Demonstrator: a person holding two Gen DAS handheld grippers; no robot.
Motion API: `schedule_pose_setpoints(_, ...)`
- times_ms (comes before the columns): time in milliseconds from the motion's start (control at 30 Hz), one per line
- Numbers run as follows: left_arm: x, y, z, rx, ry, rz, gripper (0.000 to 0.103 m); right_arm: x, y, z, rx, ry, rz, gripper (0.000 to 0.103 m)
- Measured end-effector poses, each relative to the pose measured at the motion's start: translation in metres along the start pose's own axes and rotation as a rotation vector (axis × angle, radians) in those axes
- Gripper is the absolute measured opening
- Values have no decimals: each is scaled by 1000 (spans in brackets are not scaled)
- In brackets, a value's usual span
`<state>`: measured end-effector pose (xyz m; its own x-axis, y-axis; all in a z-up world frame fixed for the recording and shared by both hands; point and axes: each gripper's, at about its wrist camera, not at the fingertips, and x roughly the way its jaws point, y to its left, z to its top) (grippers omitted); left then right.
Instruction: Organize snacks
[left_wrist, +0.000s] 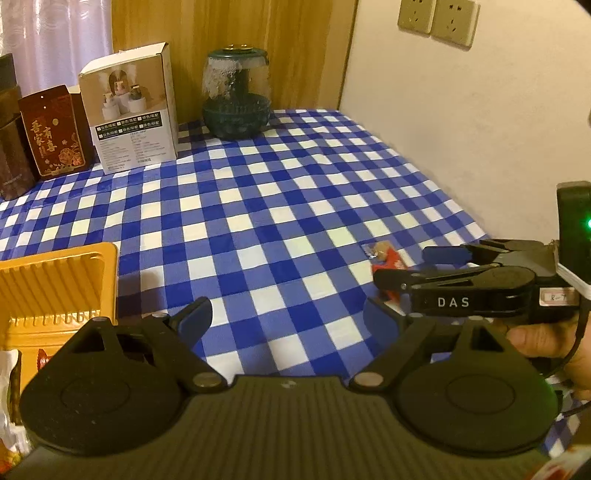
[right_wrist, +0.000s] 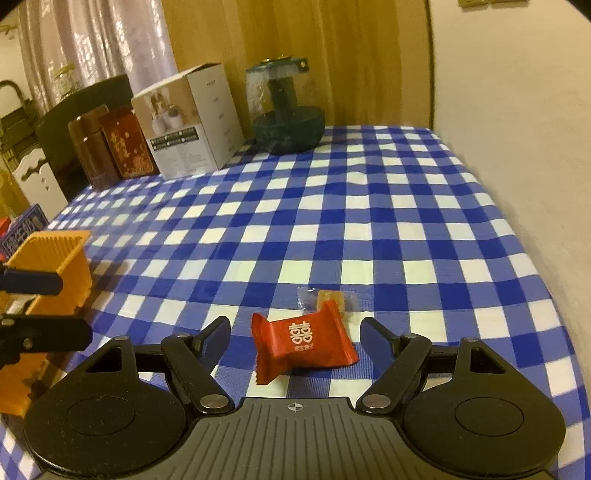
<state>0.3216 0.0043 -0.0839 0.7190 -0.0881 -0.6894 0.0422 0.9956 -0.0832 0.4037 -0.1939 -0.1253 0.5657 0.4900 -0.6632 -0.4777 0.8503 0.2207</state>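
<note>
A red candy packet (right_wrist: 303, 345) lies on the blue-checked table (right_wrist: 369, 221), touching a small clear-wrapped sweet (right_wrist: 328, 299) just behind it. The right gripper (right_wrist: 295, 332) has its fingers spread wide on either side of the packet, not touching it. The left gripper (left_wrist: 284, 317) is also spread and empty, near an orange tray (left_wrist: 55, 284).

Blue-and-white checked cloth (right_wrist: 332, 206). Red wrapper (right_wrist: 304, 343) with white lettering, lower centre. Clear wrapper (right_wrist: 328, 297) holding something amber, just above. Orange tray (right_wrist: 55, 266) at left. Dark green jar (right_wrist: 284, 110), upper centre.
</note>
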Motion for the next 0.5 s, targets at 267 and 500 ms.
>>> schedule_pose_setpoints(267, 14, 4, 3, -5, 9, 9, 88, 16, 1, -7, -25, 31, -15, 59)
schedule_pose_setpoints(500, 24, -3, 6, 2, 17, -6, 88, 0, -4, -13, 12, 14, -38, 43)
